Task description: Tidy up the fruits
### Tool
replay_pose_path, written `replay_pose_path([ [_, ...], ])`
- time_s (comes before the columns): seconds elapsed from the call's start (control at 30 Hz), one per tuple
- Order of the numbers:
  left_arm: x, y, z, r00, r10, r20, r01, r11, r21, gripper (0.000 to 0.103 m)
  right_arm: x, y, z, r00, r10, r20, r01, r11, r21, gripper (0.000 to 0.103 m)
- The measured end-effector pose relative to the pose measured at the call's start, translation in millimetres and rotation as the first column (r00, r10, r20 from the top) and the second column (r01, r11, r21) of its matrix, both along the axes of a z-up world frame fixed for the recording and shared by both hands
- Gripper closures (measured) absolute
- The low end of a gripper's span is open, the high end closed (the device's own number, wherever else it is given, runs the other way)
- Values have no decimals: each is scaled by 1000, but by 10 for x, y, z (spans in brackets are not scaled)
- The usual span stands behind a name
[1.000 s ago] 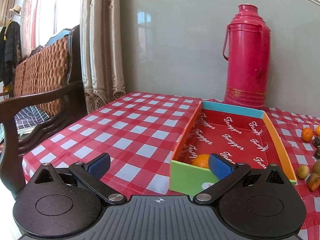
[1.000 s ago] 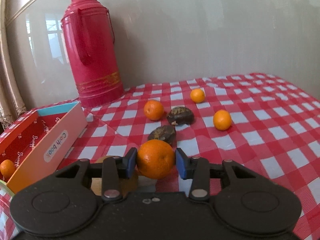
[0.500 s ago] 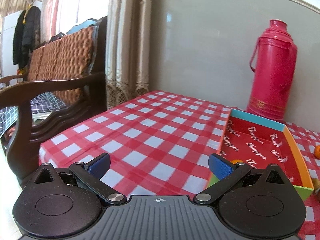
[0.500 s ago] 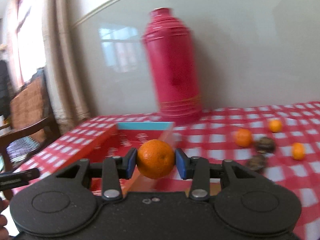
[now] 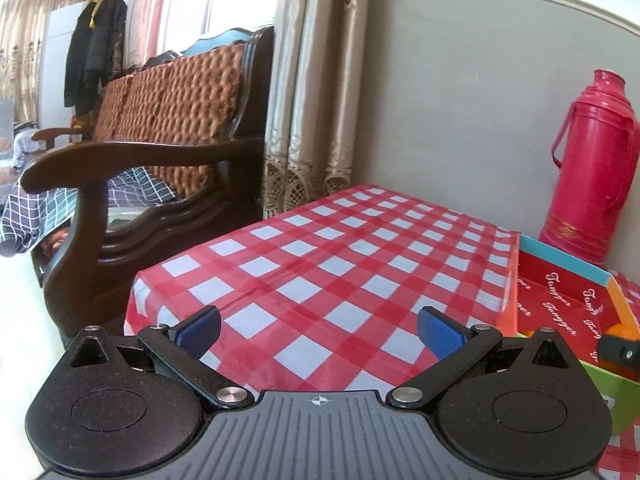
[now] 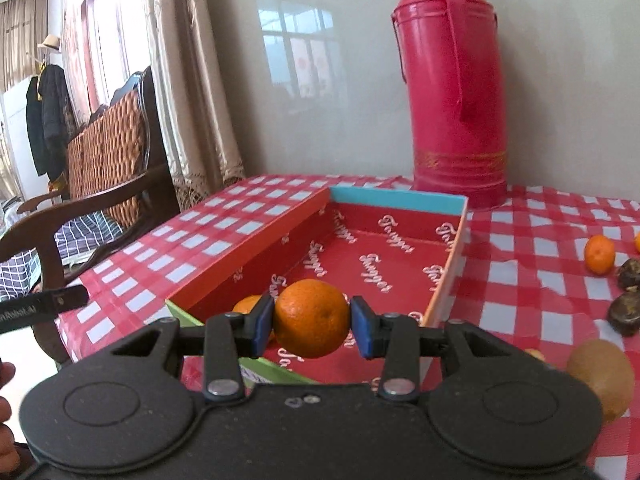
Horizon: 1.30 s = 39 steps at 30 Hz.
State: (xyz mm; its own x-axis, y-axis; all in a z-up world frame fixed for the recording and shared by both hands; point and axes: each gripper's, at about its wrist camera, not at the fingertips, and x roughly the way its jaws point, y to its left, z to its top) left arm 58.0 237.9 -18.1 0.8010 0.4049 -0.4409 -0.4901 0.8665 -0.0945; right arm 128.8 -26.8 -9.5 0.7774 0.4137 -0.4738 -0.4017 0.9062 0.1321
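Right gripper [image 6: 312,324]: blue pads clamped on a mandarin orange [image 6: 311,318], carried just above the near end of the box.
Left gripper [image 5: 319,330]: jaws wide apart, nothing between them, hanging over the checked tablecloth [image 5: 340,264] beside the box, well clear of the drop spot.
Box [image 6: 400,200]: shallow cardboard tray, blue far wall, orange side walls, green near wall, sitting in front of the pink thermos [image 6: 452,80]. One small orange [image 6: 246,305] already lies inside at the near end.
Leftover fruit: another mandarin [image 6: 599,254], two dark wrinkly fruits [image 6: 626,314] and a kiwi [image 6: 602,376] on the cloth to the right.
Doing this step well: probably best to push a bit further in past the green wall, get low over bare red lining next to the orange already there, then let go gently so it doesn't roll or bounce out.
Writing: red lining repeats a white script word, looks like "Tangger" but can't swear to it. The left gripper's side, visible at the right camera's edge, has print ending in "Robot.AI"; the start is cut off.
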Motion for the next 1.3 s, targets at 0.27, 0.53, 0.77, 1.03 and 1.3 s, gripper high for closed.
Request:
replay_pose_path([
  [0.27,9,1,-9,1000,-4,-1,4,1000,2,0,-50,-40,36,1000,2,13,-3,1000,17,43],
  [0.53,50,-135,8,1000,-26,-6,27,1000,17,0,-238,-262,162,994,-10,112,5,999,43,25],
  [0.77,94,-359,37,997,-72,-12,72,996,47,0,-389,-791,250,964,-148,220,144,989,31,8],
  [1.03,129,-692,89,989,-145,5,144,986,84,0,-423,-1605,97,870,-457,186,449,889,83,6],
  [1.3,119,-1144,163,968,-247,48,238,960,145,0,-520,-2048,-17,758,-636,143,634,771,67,6],
])
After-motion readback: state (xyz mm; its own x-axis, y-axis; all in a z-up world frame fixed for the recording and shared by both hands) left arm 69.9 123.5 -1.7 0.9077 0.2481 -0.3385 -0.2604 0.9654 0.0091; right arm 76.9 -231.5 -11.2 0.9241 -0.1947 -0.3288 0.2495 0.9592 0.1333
